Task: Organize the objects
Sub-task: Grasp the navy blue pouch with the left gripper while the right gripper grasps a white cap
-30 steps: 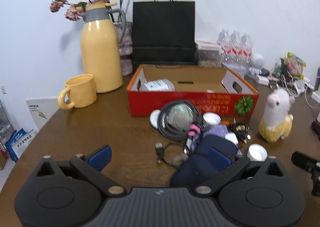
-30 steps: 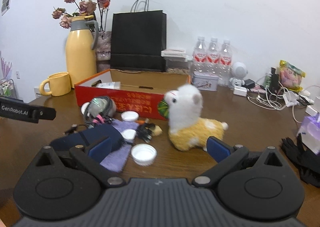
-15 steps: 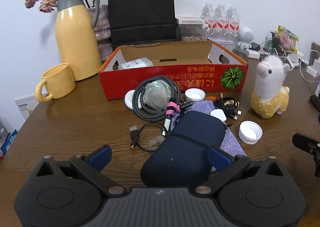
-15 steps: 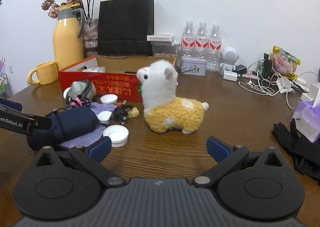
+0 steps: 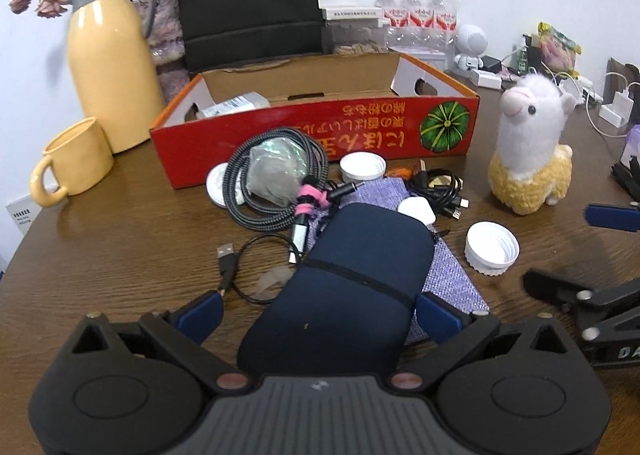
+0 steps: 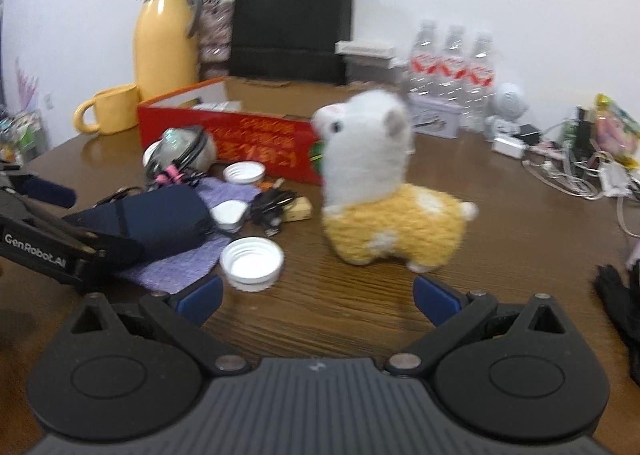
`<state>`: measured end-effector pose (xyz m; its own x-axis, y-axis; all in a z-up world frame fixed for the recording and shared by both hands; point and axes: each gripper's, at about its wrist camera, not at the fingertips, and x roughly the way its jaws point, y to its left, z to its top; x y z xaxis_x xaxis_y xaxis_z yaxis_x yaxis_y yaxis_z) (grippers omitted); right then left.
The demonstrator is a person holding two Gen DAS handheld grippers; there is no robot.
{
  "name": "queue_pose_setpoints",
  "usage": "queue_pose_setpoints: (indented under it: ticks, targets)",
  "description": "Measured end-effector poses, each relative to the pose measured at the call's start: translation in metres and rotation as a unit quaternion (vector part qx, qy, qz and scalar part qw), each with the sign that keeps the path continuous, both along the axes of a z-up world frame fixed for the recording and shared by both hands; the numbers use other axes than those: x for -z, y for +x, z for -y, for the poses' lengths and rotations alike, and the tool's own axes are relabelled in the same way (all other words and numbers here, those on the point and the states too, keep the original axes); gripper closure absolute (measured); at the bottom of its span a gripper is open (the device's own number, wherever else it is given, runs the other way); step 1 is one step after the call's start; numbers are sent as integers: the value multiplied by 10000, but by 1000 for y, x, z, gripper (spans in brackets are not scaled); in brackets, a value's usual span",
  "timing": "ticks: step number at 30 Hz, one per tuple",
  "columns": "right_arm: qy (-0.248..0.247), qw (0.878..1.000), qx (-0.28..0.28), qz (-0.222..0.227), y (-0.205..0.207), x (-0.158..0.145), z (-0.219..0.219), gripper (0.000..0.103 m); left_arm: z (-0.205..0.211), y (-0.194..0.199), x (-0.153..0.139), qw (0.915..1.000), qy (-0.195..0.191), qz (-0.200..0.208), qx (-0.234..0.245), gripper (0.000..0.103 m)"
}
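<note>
The brown wooden table [image 5: 120, 255] carries a heap of odds and ends in front of a red cardboard box [image 5: 316, 135], which sits open at the top with little inside; I take it to be where the loose things are meant to go.

Nearest the box's front wall lies a coiled braided cable [image 5: 276, 183] wrapped round a crumpled bag. Closer in, a dark blue pouch [image 5: 352, 287] rests on a purple cloth [image 5: 452, 275], lengthwise toward the left tongs [image 5: 318, 315]. Those tongs are spread wide with one blue tip on each side of the pouch's near end, apparently not yet pressing on it, so this looks like lining up for a grip across its narrow width.

To the right stands a plush alpaca [image 6: 376, 191], upright and apart from the heap. The right tongs [image 6: 316, 301] point at it, gaping and empty, short of the toy; that view is smeared by motion, so I can't say exactly how close.

Smaller bits are scattered between: a white jar lid [image 5: 492, 247] just beside the cloth, a tangle of black cable [image 5: 440, 187], and a thin USB lead [image 5: 228, 259].
</note>
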<state>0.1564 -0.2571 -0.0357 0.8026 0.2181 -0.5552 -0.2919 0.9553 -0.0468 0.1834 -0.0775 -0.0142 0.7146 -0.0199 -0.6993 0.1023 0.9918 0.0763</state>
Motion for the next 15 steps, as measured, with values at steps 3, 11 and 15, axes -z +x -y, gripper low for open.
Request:
queue_pose_setpoints:
  ticks: [3, 11, 15]
  targets:
    - [-49, 9998, -153, -143, 12, 5, -9, 0, -1, 4, 4, 9999, -115, -60, 33, 1]
    - [102, 9989, -251, -371, 35, 13, -17, 14, 0, 10, 12, 9994, -297, -148, 133, 10]
    - [271, 9978, -426, -434, 36, 14, -16, 45, 4, 9, 12, 9994, -273, -46, 217, 16]
